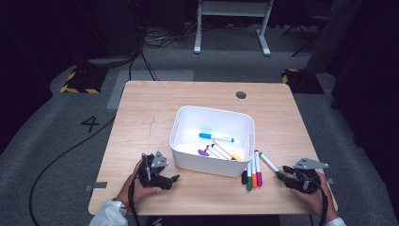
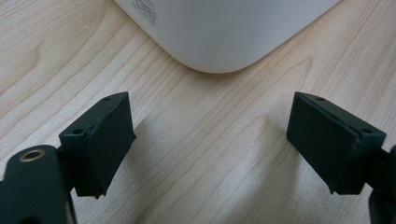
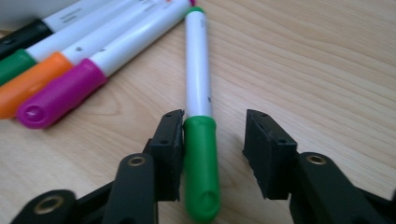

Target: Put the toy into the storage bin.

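Four markers already laid in white plastic bin, upper centre. Five left on light wooden tabletop. Green-capped white marker, lower centre, straddled by right hand-held gripper: one pad touching, gap at other, nothing clamped. Left hand-held gripper held wide, empty.

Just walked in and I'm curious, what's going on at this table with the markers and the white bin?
A person holds a gripper in each hand at a wooden table. The right gripper is down around a green-capped marker lying apart from a row of markers beside the white bin; one pad touches its cap, the other is not yet on it. The left gripper rests open near the bin's corner, holding nothing. A few markers already lie in the bin.
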Motion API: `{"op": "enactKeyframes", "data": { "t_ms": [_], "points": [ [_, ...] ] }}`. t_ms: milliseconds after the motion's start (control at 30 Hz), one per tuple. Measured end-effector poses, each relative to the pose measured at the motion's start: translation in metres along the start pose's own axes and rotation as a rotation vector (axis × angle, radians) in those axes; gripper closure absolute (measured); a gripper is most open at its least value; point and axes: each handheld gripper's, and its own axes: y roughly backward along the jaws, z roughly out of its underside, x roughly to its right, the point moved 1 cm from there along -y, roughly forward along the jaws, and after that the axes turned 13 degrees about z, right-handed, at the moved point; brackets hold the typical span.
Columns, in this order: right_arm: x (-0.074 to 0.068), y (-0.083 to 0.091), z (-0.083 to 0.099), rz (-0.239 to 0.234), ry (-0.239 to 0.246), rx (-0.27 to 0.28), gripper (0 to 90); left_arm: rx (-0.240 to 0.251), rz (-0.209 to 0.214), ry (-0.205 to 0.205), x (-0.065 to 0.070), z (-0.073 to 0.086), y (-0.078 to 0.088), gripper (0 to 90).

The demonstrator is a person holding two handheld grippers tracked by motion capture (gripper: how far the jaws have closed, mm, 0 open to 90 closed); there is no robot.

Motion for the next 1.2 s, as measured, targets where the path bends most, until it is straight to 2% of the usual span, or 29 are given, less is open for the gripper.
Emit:
{"op": "enactKeyframes", "data": {
  "t_ms": [33,100,233,367,400,433,600,833,967,1200],
  "points": [
    [0.003,0.000,0.002,-0.003,-0.008,0.001,69.8,0.000,0.000,0.000,0.000,0.000,0.000,15.0],
    [0.007,0.000,0.004,0.003,-0.030,0.013,74.8,0.000,0.000,0.000,0.000,0.000,0.000,15.0],
    [0.010,0.000,0.003,0.010,-0.031,0.004,75.3,0.000,0.000,0.000,0.000,0.000,0.000,14.9],
    [0.013,-0.001,0.003,-0.017,-0.046,0.002,75.4,-0.001,0.001,0.001,0.000,0.000,0.000,14.9],
    [0.015,-0.001,0.003,-0.022,-0.034,0.001,75.5,-0.001,0.001,0.000,0.000,0.000,0.000,15.0],
    [0.015,0.000,0.002,-0.034,-0.025,0.009,75.5,0.002,-0.001,0.003,0.000,0.000,0.000,14.9],
    [0.020,0.008,-0.008,-0.022,-0.027,0.058,75.5,0.002,0.000,0.005,0.000,0.000,0.000,14.9],
    [0.026,0.026,-0.031,-0.020,-0.026,0.136,75.4,0.001,-0.001,0.000,0.000,0.000,0.000,14.9],
    [0.027,0.034,-0.050,-0.030,-0.011,0.185,75.5,0.002,-0.001,0.005,0.000,0.000,0.000,14.9],
    [0.019,0.045,-0.095,-0.067,0.054,0.261,75.4,0.003,-0.001,0.005,0.000,0.000,0.000,14.9]
  ]
}}
